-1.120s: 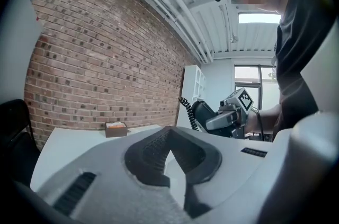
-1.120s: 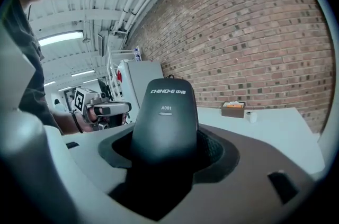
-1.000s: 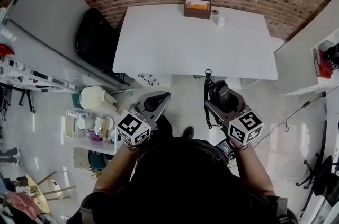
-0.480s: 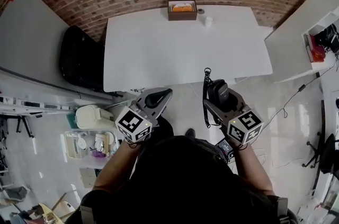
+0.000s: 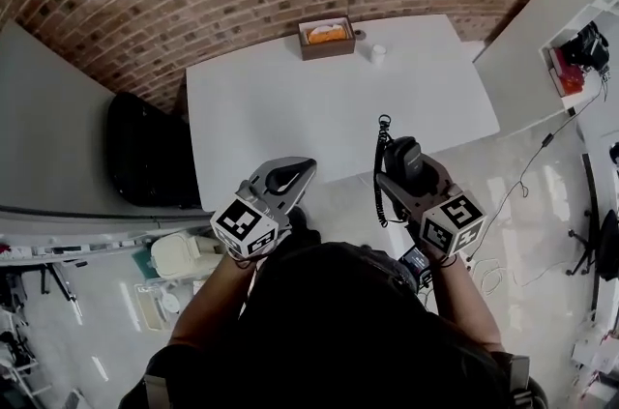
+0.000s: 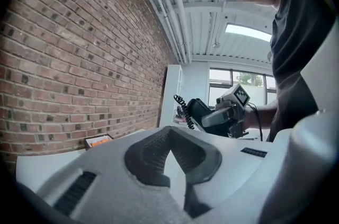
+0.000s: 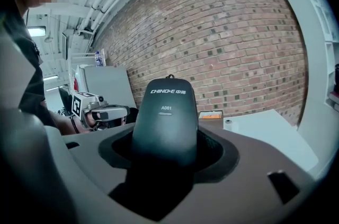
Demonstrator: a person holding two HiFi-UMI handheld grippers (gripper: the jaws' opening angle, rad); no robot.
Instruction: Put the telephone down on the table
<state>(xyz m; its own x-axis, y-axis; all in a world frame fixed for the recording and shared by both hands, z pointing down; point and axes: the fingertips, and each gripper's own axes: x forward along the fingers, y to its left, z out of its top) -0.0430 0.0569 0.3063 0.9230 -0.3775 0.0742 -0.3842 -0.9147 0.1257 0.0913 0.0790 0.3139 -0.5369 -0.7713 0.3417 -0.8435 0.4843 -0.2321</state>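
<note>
My right gripper [image 5: 398, 167] clamped on black telephone [image 7: 165, 119], cord [image 5: 379, 180] dangling; telephone held in air by table [image 5: 280, 98] near edge. My left gripper [image 5: 293, 172] closed, empty.

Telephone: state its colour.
The telephone is black, best seen in the right gripper view.

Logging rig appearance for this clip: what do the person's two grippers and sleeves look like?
Both the left gripper and right gripper have pale grey moulded shells with dark jaw pads. Each carries a white cube with black square markers at the back. The person wears a dark top; the forearms are uncovered.
</note>
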